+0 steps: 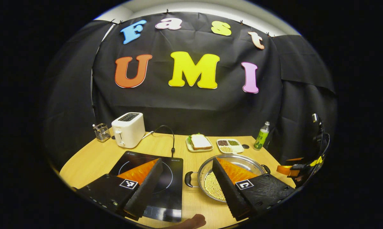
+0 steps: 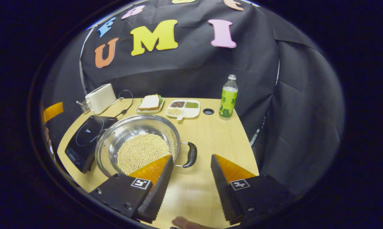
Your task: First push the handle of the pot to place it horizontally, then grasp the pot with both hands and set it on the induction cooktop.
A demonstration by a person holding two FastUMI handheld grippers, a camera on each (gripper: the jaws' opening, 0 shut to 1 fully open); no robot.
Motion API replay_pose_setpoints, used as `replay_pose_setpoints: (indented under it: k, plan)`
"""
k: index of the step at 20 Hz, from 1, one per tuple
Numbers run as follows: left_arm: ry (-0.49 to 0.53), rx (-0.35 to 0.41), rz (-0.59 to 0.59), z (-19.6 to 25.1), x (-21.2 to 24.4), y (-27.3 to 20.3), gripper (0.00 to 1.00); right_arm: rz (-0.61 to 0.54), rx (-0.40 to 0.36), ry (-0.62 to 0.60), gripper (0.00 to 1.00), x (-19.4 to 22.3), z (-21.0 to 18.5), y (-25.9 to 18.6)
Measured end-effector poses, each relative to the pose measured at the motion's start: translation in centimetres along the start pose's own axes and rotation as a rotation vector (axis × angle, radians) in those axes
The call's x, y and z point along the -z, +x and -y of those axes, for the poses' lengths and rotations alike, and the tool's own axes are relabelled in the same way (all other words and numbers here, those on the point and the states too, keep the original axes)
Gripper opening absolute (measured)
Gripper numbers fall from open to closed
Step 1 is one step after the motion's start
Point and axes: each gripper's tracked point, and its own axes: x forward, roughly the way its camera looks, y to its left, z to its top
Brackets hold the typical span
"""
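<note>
both claws up over the pale wooden table (image 2: 210,140), and the shiny round steel pot (image 2: 127,130) sits on the wood just right of the flat black induction cooktop (image 1: 159,178), close beside it but not on it. its floor is covered with small pale beads. in the left gripper view one black loop handle (image 1: 189,179) points toward the cooktop and the other sits on the far side, so the handles lie side to side.

left gripper (image 1: 187,179): released, jaws spread wide, holding nothing, one finger over the cooktop's ring, the other over the pot's rim, that near handle showing in the gap.

right gripper (image 2: 191,176): also released and empty, jaws wide, one finger over the pot's edge, the other over bare table, the pot's black handle (image 2: 190,155) just ahead between them. this gripper also shows at the right edge of the left gripper view.

along the back: a white toaster (image 1: 128,129) with its black cord, a sandwich on a small tray (image 1: 200,142), a white divided dish of grains (image 1: 230,145), a green-labelled bottle (image 2: 228,97).
</note>
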Motion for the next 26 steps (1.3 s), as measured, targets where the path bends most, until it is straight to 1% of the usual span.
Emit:
replay_pose_setpoints:
  k: [1,2,3,5,12,14,17,20,22,24,26]
  plan:
    - [0.006,0.008,-0.027,0.6,0.6,0.5,0.95,-0.002,0.001,0.003,0.84,-0.3,0.0,0.0]
    - [0.014,0.016,-0.055,0.9,1.3,1.2,0.95,-0.003,0.001,0.007,0.85,-0.5,0.0,0.1]
    - [0.023,0.022,-0.080,1.3,2.1,1.7,0.95,-0.004,0.001,0.014,0.89,-0.8,0.0,0.3]
    - [0.036,0.023,-0.127,1.5,3.0,3.0,0.96,-0.007,-0.004,0.028,0.90,-1.4,-0.3,0.9]
    - [0.046,0.010,-0.332,1.4,7.8,7.3,0.96,-0.084,-0.016,0.077,0.90,-1.0,-1.1,4.4]
    - [0.045,-0.003,-0.367,1.0,8.6,8.3,0.96,-0.105,-0.017,0.089,0.90,-0.6,-1.2,5.2]
    - [0.029,0.006,-0.419,0.8,10.2,9.2,0.96,-0.130,-0.028,0.097,0.89,-0.1,-1.5,6.0]
    - [0.025,0.011,-0.437,1.0,10.9,9.9,0.95,-0.141,-0.028,0.119,0.88,0.3,-1.4,6.6]
    - [0.035,-0.007,-0.421,0.7,11.1,10.2,0.95,-0.146,-0.047,0.140,0.89,0.5,-1.9,6.8]
    - [0.039,0.003,-0.424,1.0,11.6,10.5,0.92,-0.154,-0.069,0.158,0.88,0.9,-2.3,7.2]
    - [0.038,0.008,-0.431,1.2,12.2,10.8,0.87,-0.158,-0.081,0.168,0.89,1.1,-2.6,7.5]
